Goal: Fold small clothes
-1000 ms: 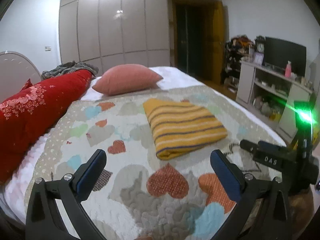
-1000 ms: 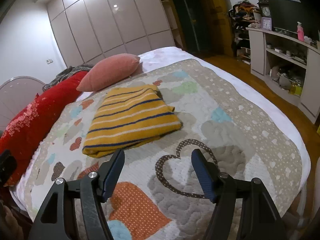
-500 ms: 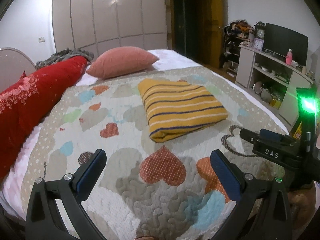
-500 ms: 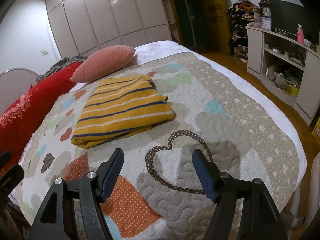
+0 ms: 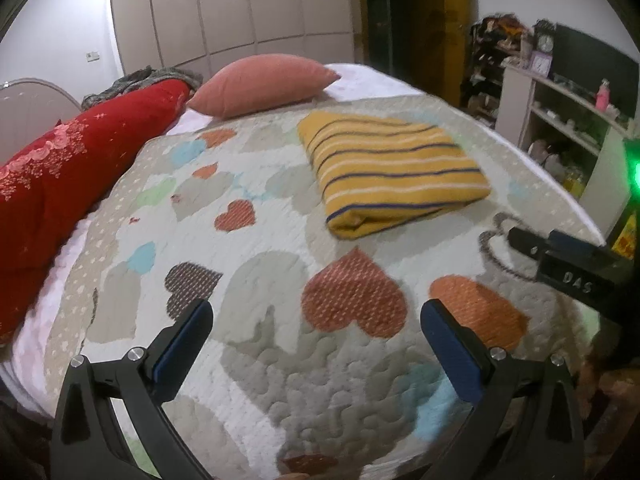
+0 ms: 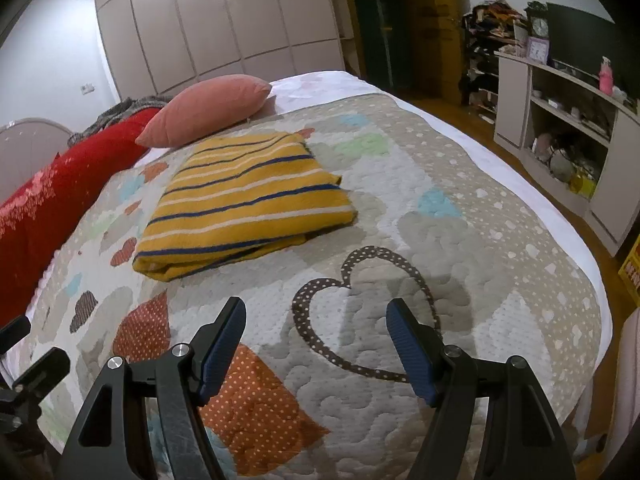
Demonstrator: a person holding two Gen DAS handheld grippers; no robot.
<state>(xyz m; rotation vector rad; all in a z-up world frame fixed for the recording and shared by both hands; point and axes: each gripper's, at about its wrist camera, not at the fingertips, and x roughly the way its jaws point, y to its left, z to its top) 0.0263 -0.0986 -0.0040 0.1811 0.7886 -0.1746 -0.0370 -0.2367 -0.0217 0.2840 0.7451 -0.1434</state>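
Note:
A yellow garment with dark blue and white stripes lies folded into a flat rectangle on the heart-patterned quilt of a bed. My left gripper hovers open over the quilt's near part, well short of the garment, with nothing between its blue pads. My right gripper is also open and empty, above a dotted brown heart outline, just near and right of the garment's folded edge. Part of the right gripper's body shows at the right edge of the left wrist view.
A pink pillow lies beyond the garment. A long red bolster runs along the bed's left side. White shelving with clutter stands right of the bed across a wooden floor strip; wardrobes line the back wall.
Both grippers have sunk and tilted downward toward the quilt, so the folded garment sits higher in both views. The garment itself has not moved, and both grippers stay open.

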